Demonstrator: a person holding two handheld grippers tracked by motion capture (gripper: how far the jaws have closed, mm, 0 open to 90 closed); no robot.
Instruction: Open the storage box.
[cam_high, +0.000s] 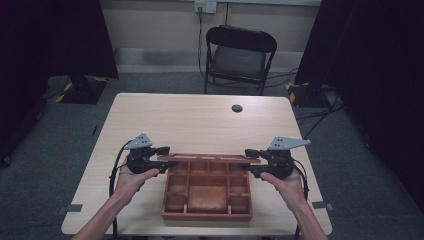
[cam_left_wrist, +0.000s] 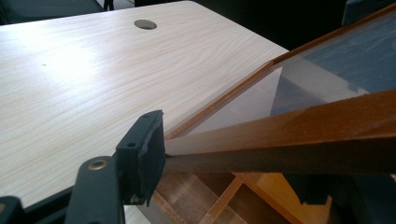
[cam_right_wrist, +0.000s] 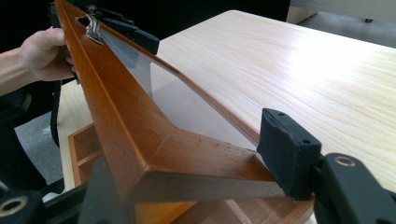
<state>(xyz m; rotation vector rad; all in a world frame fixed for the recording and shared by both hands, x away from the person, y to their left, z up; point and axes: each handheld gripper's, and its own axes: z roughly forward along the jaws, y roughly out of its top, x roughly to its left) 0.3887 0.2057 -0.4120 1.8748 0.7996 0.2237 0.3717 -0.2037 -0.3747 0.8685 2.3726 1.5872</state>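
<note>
We see the pale wooden bench (cam_high: 150, 125) carrying a brown wooden compartment box (cam_high: 207, 192) near its front edge. Its glass-paned wooden lid (cam_right_wrist: 154, 140) is raised above the box's far side. Our left gripper (cam_high: 167, 159) clamps the lid's left frame edge between partly closed jaws; our right gripper (cam_high: 248, 161) grips the right corner likewise.

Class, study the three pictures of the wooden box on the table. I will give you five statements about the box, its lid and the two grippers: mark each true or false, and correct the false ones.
1. The lid has a clear pane in a wooden frame. True.
2. The box has one undivided space. False: it has several compartments.
3. The left gripper and the right gripper grip the lid at opposite ends. True.
4. The lid lies flat and closed. False: it is raised.
5. A chair stands beyond the table. True.
</note>
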